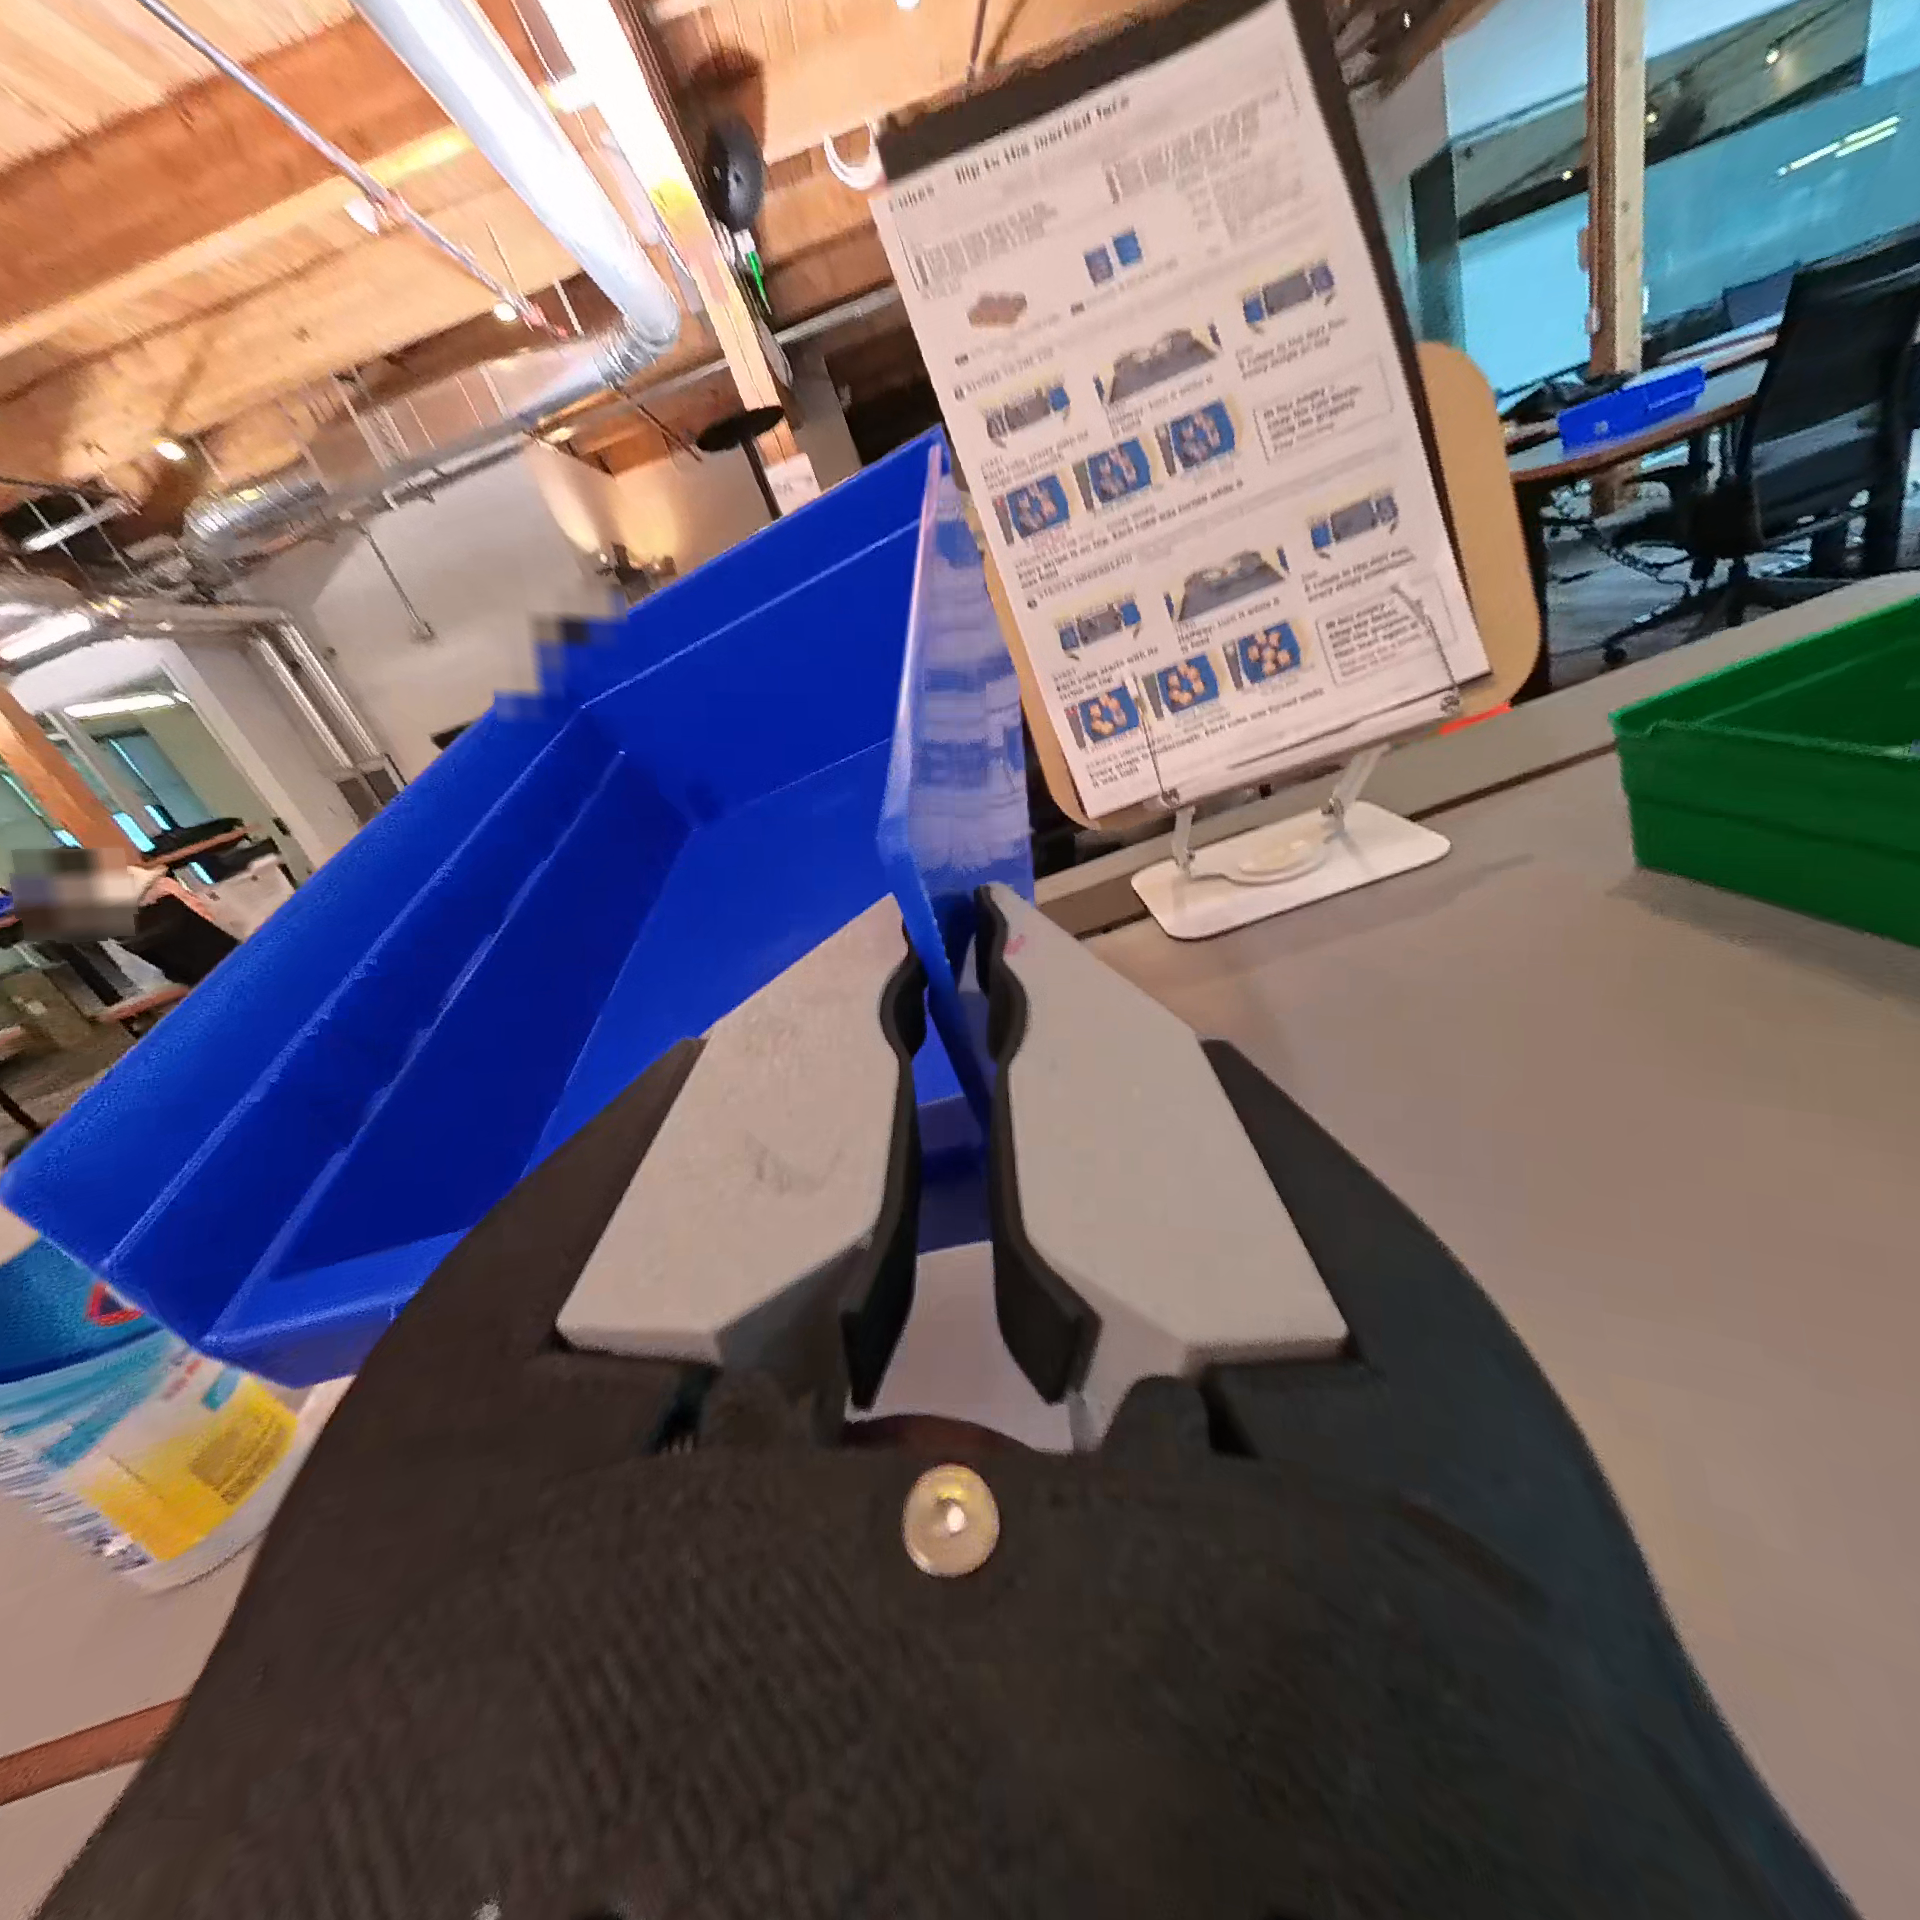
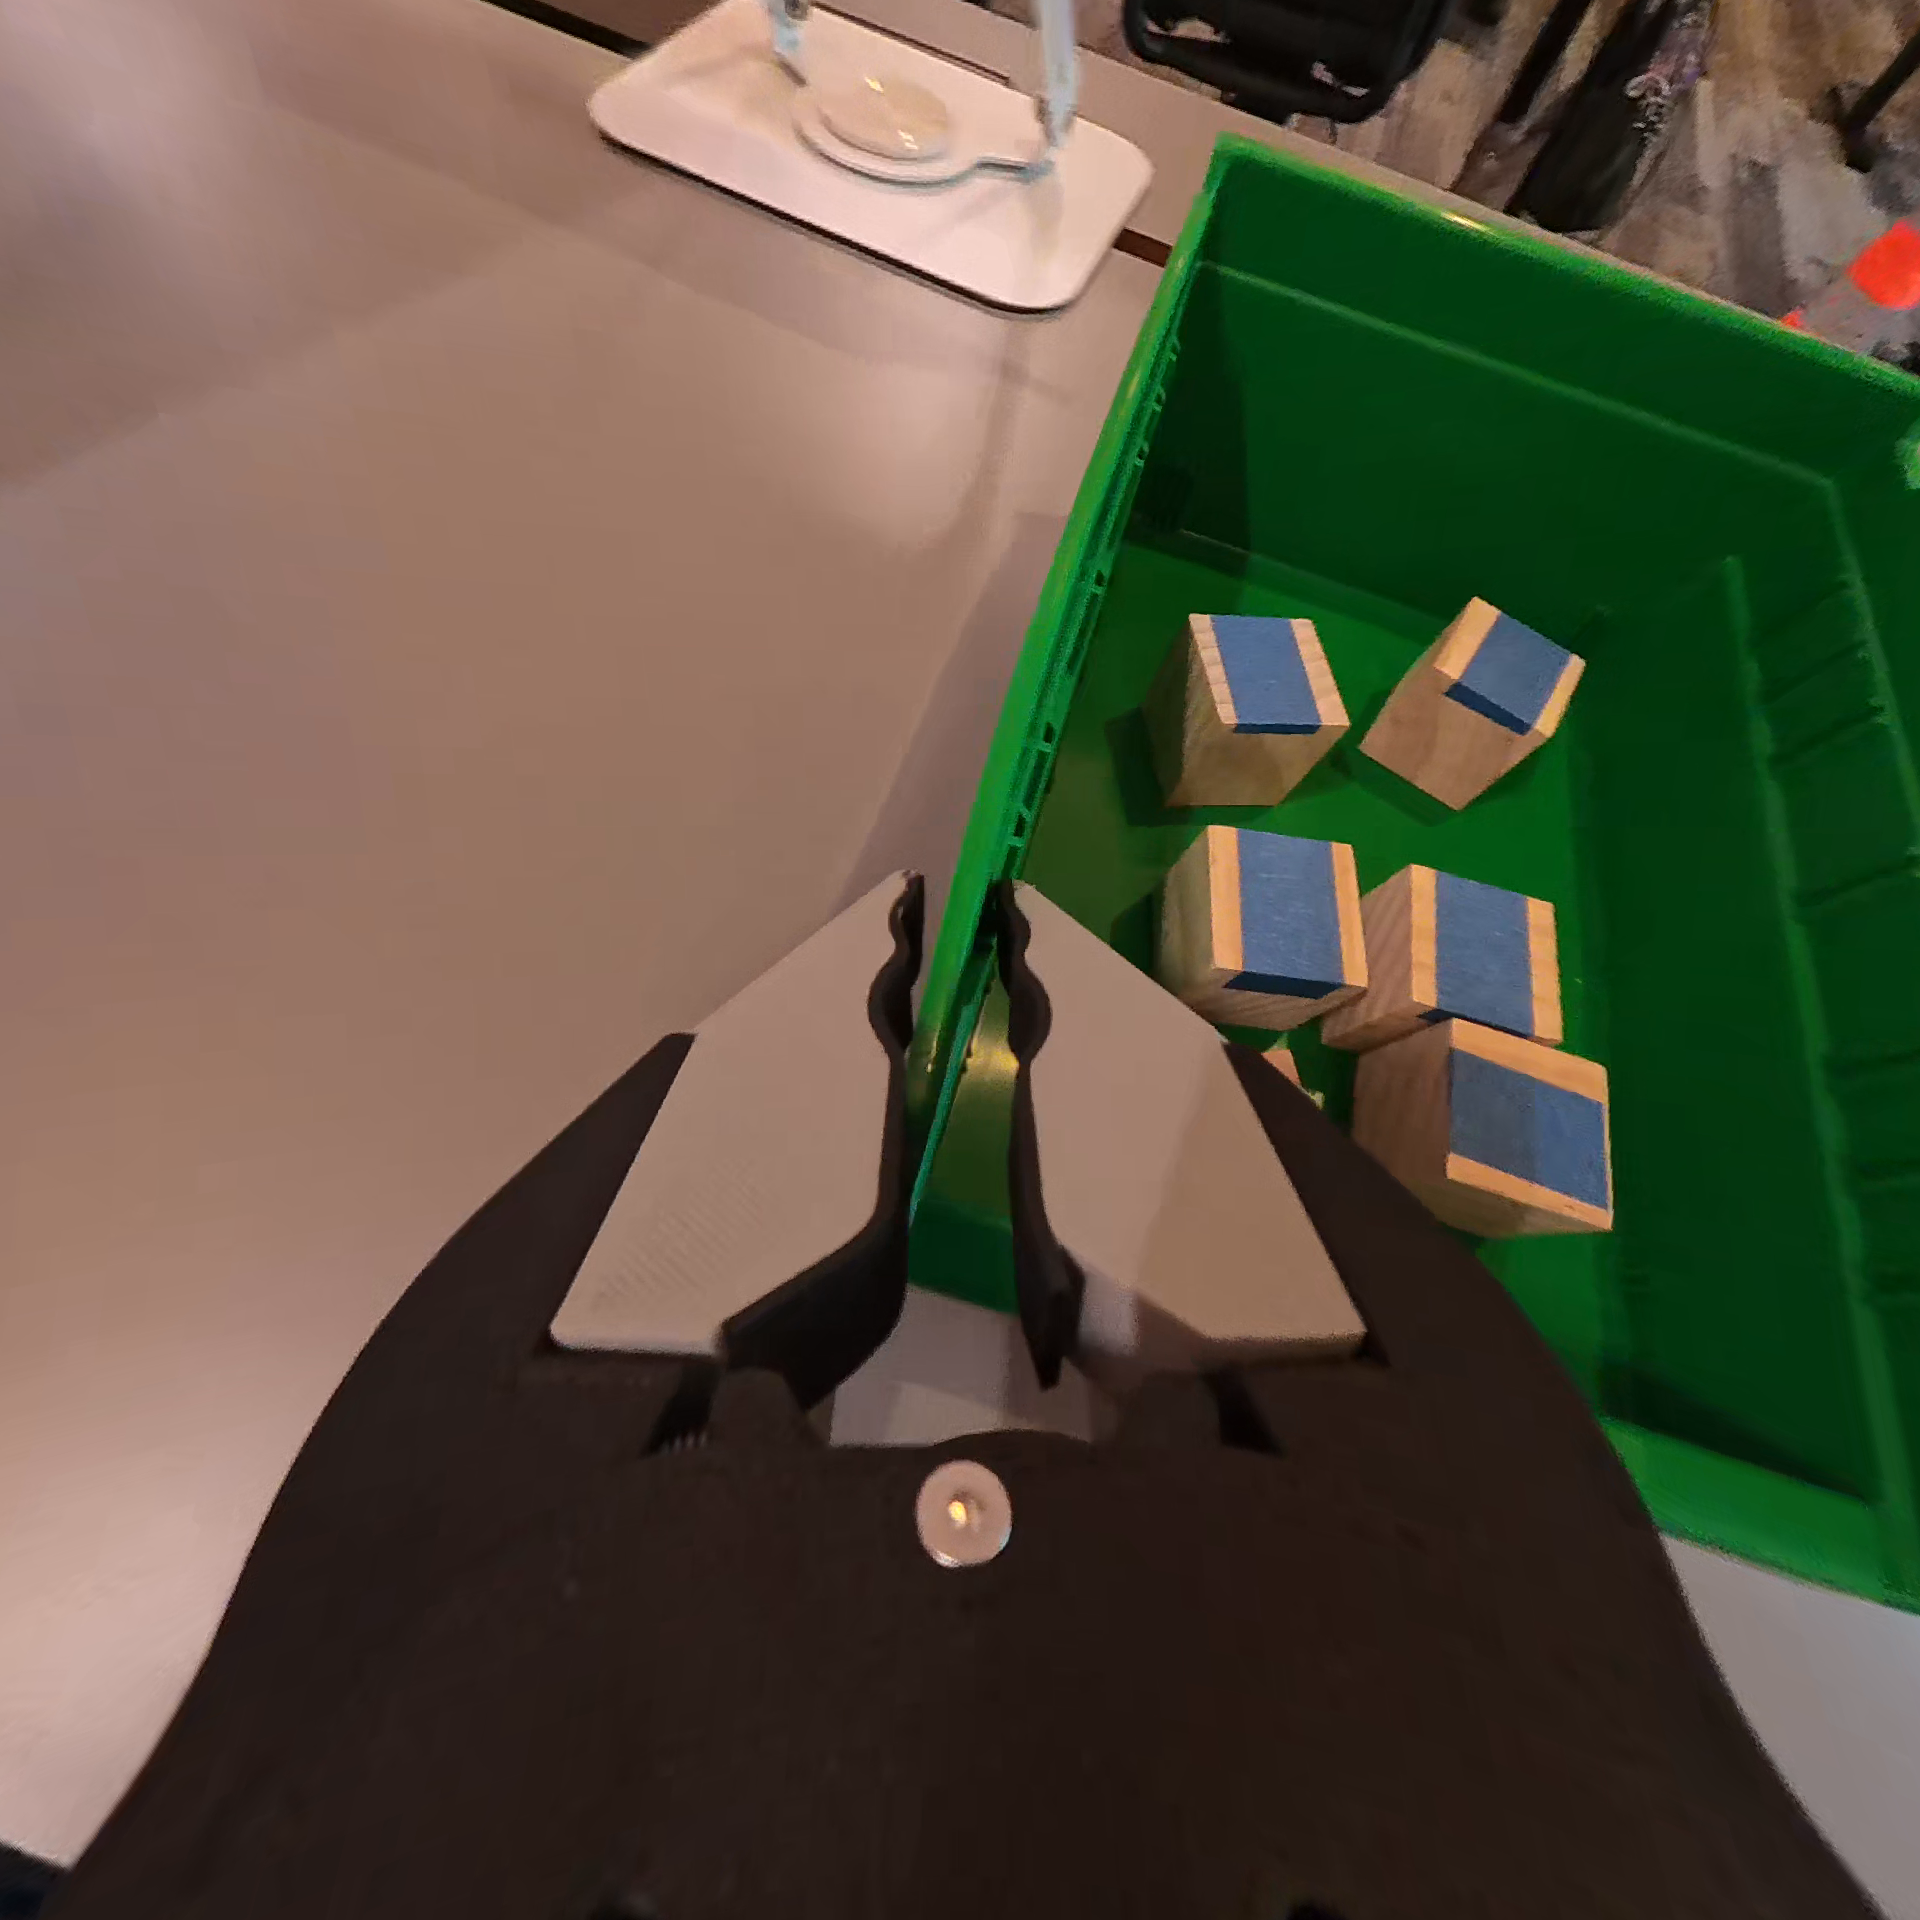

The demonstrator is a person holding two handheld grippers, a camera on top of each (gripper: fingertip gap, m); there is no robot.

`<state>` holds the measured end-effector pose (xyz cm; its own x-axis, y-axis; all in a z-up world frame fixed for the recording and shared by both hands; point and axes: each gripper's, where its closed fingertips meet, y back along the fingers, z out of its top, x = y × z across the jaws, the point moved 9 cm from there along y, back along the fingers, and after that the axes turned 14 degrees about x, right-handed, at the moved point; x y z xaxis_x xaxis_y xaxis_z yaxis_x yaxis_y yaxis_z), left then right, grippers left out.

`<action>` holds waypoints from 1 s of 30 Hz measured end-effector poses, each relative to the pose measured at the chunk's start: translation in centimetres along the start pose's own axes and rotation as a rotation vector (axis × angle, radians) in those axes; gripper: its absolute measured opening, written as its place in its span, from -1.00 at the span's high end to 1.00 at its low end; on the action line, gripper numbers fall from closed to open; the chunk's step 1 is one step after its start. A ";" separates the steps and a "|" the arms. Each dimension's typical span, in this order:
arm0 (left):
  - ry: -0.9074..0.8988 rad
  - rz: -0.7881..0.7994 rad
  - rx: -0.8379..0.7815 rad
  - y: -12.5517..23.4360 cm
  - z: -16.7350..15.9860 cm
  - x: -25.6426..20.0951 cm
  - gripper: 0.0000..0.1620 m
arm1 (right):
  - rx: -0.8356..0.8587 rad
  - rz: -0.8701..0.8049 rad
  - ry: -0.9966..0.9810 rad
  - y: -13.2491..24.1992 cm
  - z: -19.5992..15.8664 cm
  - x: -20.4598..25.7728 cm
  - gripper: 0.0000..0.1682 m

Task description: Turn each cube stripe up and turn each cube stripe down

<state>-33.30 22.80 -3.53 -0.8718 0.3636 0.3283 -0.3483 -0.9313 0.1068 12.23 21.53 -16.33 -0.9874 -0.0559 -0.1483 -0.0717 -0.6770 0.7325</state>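
Five wooden cubes (image 2: 1382,925) in the green bin (image 2: 1704,935), each pale wood with a broad blue tape stripe (image 2: 1291,916) facing up, clustered near the bin's left wall; edge of a sixth barely visible behind the finger. Right hand-held gripper (image 2: 961,899) clamped on the green bin's left wall, one finger outside, one inside. Left hand-held gripper (image 1: 951,914) clamped on the wall of a blue bin (image 1: 436,997), tilted steeply above the grey bench (image 1: 1455,1195). Beyond: instruction sheet on a white stand (image 1: 1288,862); wipes canister (image 1: 135,1455) at lower left.
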 end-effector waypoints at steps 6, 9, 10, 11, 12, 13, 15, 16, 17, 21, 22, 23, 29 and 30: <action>-0.013 0.032 -0.064 1.7 1.3 -0.3 0.95 | -0.020 0.108 0.032 -1.6 4.2 10.3 0.83; -0.009 0.025 -0.074 2.1 1.4 -0.2 0.95 | -0.046 0.216 0.016 -2.6 6.6 17.0 0.77; -0.007 0.023 -0.075 2.1 1.4 -0.1 0.95 | -0.055 0.247 0.034 -2.8 7.3 19.3 0.74; -0.003 0.022 -0.076 2.2 1.3 0.1 0.95 | -0.070 0.288 0.066 -2.9 8.1 21.7 0.69; 0.001 0.024 -0.078 2.2 1.3 0.3 0.95 | -0.079 0.339 0.096 -3.0 8.8 24.2 0.63; 0.005 0.028 -0.081 2.3 1.2 0.5 0.95 | -0.081 0.392 0.124 -2.9 9.4 26.5 0.56; 0.006 0.045 -0.085 2.5 1.0 1.1 0.95 | -0.089 0.475 0.175 -2.4 10.6 30.4 0.55; 0.003 0.059 -0.086 2.6 0.9 1.3 0.95 | -0.106 0.532 0.200 -1.8 11.1 32.0 0.60; 0.000 0.074 -0.086 2.7 0.8 1.6 0.95 | -0.126 0.574 0.222 -1.1 11.4 33.0 0.61; 0.015 0.099 -0.102 3.5 0.7 2.7 0.96 | -0.216 0.610 0.299 2.4 11.0 32.1 0.55; 0.019 0.090 -0.109 3.7 0.7 2.7 0.96 | -0.243 0.623 0.301 3.3 10.7 30.9 0.54; 0.023 0.077 -0.120 3.8 0.9 2.6 0.96 | -0.264 0.632 0.300 4.3 10.2 29.4 0.54; -0.005 -0.106 -0.205 3.8 2.7 -2.6 0.97 | -0.399 0.564 0.142 9.2 7.2 16.1 0.53; -0.013 -0.150 -0.216 3.7 3.2 -4.1 0.98 | -0.416 0.535 0.116 10.0 6.6 13.8 0.52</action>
<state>-29.89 17.78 -1.47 -0.8008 0.4960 0.3357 -0.5402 -0.8402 -0.0472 -3.03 18.81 -6.62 -0.8486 -0.5236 0.0760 0.5048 -0.7584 0.4123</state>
